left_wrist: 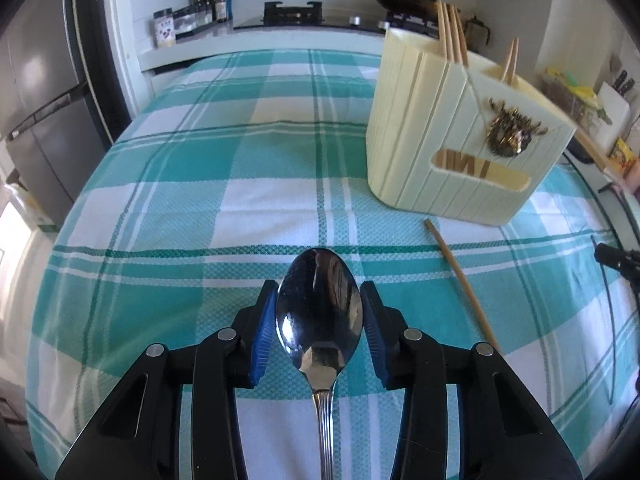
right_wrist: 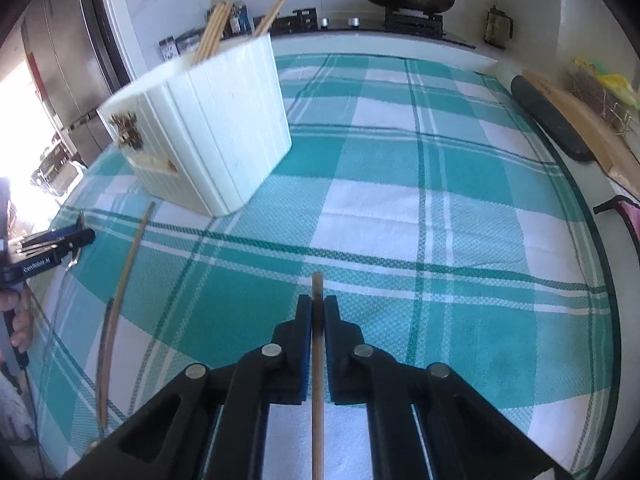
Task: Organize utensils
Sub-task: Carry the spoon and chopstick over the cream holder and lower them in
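Both sets of jaws are loaded: left gripper [left_wrist: 320,312] clamps the spoon [left_wrist: 320,312] bowl-forward, right gripper [right_wrist: 317,312] is pinched tight on a chopstick [right_wrist: 317,360] lengthwise. Holder [left_wrist: 452,132] sits ahead-right of the left, ahead-left of the right, roughly equally near.

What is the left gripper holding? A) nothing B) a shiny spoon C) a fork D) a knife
B: in the left wrist view the left gripper has its jaws closed on the bowl of a shiny metal spoon, above the checked tablecloth.
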{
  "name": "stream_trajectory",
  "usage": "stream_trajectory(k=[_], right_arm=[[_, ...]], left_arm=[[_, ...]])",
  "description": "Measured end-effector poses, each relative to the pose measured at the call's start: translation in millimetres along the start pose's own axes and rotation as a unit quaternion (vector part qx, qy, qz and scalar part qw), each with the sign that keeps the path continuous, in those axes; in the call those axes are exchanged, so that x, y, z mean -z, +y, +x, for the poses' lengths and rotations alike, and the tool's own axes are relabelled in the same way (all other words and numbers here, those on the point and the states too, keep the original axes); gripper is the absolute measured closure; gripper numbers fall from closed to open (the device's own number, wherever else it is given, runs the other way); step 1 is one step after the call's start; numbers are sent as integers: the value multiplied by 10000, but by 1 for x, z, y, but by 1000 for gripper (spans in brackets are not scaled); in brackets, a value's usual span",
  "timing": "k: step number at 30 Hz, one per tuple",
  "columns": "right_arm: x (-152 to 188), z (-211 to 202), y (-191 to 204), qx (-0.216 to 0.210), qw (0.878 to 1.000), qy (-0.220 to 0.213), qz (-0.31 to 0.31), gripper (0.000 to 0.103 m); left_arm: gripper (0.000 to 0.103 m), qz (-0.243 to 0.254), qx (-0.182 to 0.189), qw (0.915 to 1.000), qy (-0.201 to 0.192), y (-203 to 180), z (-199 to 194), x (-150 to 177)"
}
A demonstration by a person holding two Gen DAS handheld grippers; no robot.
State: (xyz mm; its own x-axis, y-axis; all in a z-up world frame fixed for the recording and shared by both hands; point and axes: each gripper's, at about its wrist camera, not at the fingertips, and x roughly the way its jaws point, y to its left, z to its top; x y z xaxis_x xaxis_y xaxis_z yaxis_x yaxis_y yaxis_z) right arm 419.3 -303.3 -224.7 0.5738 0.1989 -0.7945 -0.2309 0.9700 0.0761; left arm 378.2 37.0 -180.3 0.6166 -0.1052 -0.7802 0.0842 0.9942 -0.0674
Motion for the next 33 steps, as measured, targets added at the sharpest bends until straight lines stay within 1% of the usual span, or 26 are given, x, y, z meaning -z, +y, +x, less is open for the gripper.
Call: stream_trajectory(k=[4, 9, 12, 16, 21, 26, 30, 33], right_arm=[[-3, -53, -1, -157, 9980, -599, 112, 97], [4, -121, 3, -238, 9922, -1225, 64, 97], [12, -153, 8, -233, 9879, -1533, 10, 97], [17, -186, 14, -226, 9818, -1883, -2, 97], [15, -211, 24, -215, 9744, -2237, -86, 97], [-1, -223, 33, -215, 9690, -2456, -171, 97], [-19, -227, 41, -234, 9658, -2562, -314, 97], [-39, -229, 49, -264, 9628, -2653, -433, 97]], left_arm=[[62, -65, 228, 9986, -481, 2, -49, -1], [62, -29, 410, 9944, -978, 1, -107, 7], [62, -66, 523, 9917, -1172, 1, -130, 11], [62, -115, 648, 9889, -1332, 0, -151, 16], [62, -108, 740, 9866, -1448, -4, -166, 12], [62, -97, 873, 9846, -1511, -5, -178, 0], [62, -19, 1024, 9831, -1519, -6, -187, -22], [62, 88, 1094, 9800, -1662, -8, -201, -53]])
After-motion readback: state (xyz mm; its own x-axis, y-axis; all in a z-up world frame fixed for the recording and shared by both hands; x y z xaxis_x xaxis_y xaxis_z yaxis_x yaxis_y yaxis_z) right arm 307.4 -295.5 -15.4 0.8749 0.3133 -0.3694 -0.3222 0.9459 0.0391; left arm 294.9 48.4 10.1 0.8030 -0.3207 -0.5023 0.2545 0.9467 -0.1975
